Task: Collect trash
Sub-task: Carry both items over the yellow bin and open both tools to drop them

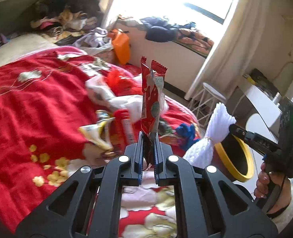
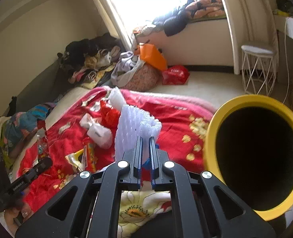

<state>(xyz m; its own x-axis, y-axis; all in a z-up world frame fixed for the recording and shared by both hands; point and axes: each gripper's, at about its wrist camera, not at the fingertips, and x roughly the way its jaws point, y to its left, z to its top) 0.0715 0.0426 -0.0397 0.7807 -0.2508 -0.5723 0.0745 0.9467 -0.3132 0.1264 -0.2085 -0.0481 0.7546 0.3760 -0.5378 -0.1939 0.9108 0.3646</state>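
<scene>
Above the red floral blanket (image 1: 37, 103) on the bed, your left gripper (image 1: 148, 138) had its fingers clenched on the lower end of a red snack wrapper (image 1: 151, 97), which stood upright between them. Your right gripper (image 2: 145, 144) had its fingers clamped on a piece of white foam netting (image 2: 134, 127), held up just left of the yellow-rimmed bin (image 2: 251, 103), whose dark mouth faced that camera. More litter lay on the blanket below: a yellow wrapper (image 1: 95, 133), a red packet (image 1: 124, 127) and crumpled white paper (image 2: 98, 134).
</scene>
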